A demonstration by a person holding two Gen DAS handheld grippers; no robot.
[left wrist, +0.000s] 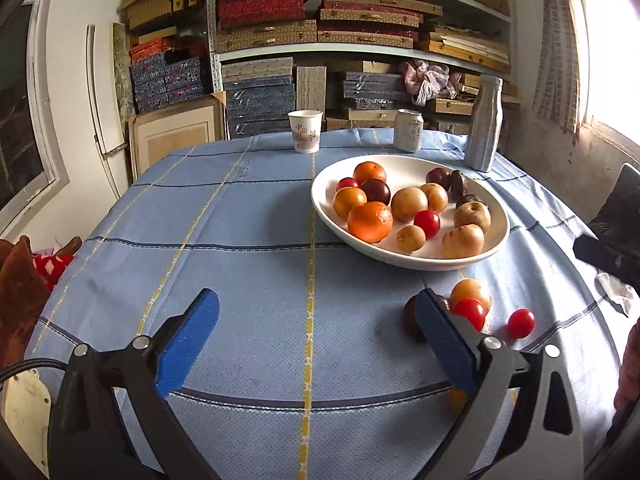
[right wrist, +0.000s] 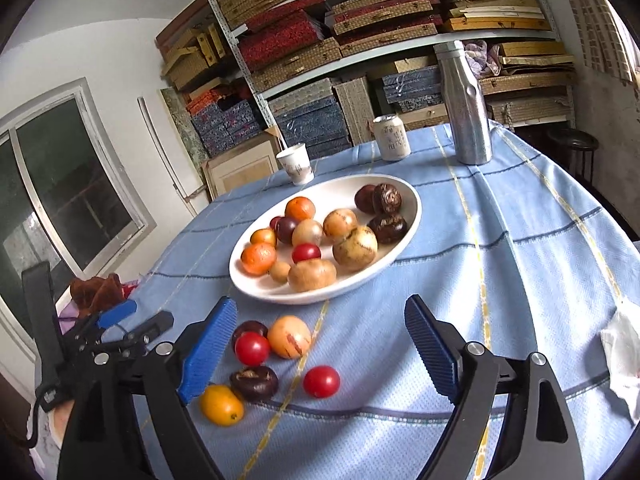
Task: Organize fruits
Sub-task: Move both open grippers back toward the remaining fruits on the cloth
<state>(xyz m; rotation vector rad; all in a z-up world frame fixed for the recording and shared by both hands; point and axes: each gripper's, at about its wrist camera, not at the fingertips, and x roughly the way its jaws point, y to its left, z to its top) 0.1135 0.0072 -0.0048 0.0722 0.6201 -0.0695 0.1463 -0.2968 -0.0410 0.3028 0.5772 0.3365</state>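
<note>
While both of my tools hang over the tabletop (right wrist: 520, 240), my left tool (left wrist: 316, 344) and right tool (right wrist: 320, 344) gape wide and hold nothing. Most fruit sits in the white bowl (right wrist: 404, 248). Just in front of the bowl, six loose fruits lie on the cloth, among them a cherry tomato (right wrist: 321, 381) and a yellow fruit (right wrist: 221, 405).

Dark fruit (left wrist: 411, 322) half behind blue finger, yellow fruit (left wrist: 457, 400) mostly hidden — crumpled tissue (right wrist: 624, 364) cut by edge
</note>
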